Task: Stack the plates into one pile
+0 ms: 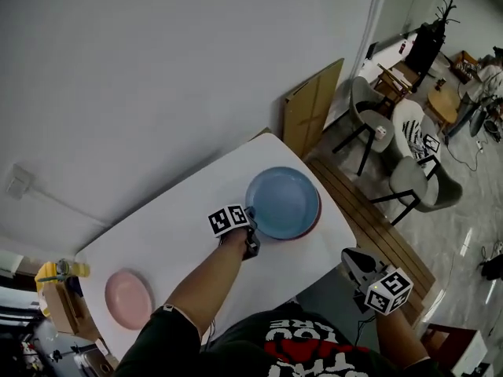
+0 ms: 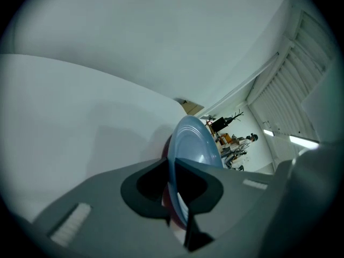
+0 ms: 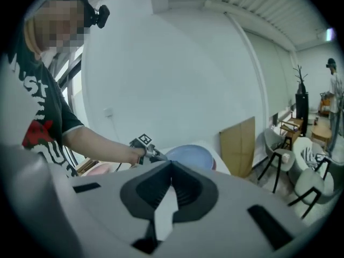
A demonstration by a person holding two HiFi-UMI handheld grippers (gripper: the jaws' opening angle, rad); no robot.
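Observation:
A blue plate (image 1: pixel 283 201) lies on a dark red plate (image 1: pixel 317 214) at the right end of the white table (image 1: pixel 181 234). My left gripper (image 1: pixel 250 213) is at the blue plate's left rim and is shut on it. In the left gripper view the thin blue rim (image 2: pixel 193 141) runs between the jaws of the left gripper (image 2: pixel 173 164), with the red plate (image 2: pixel 165 149) just under it. A pink plate (image 1: pixel 128 298) sits alone near the table's left corner. My right gripper (image 1: pixel 351 258) hangs off the table's near right side, shut and empty (image 3: pixel 171 163).
A cardboard sheet (image 1: pixel 313 108) leans on the wall past the table's far end. A wooden bench (image 1: pixel 369 218) runs along the table's right side, with chairs (image 1: pixel 369 104) beyond it. A yellow object (image 1: pixel 59 272) sits on a shelf at the left.

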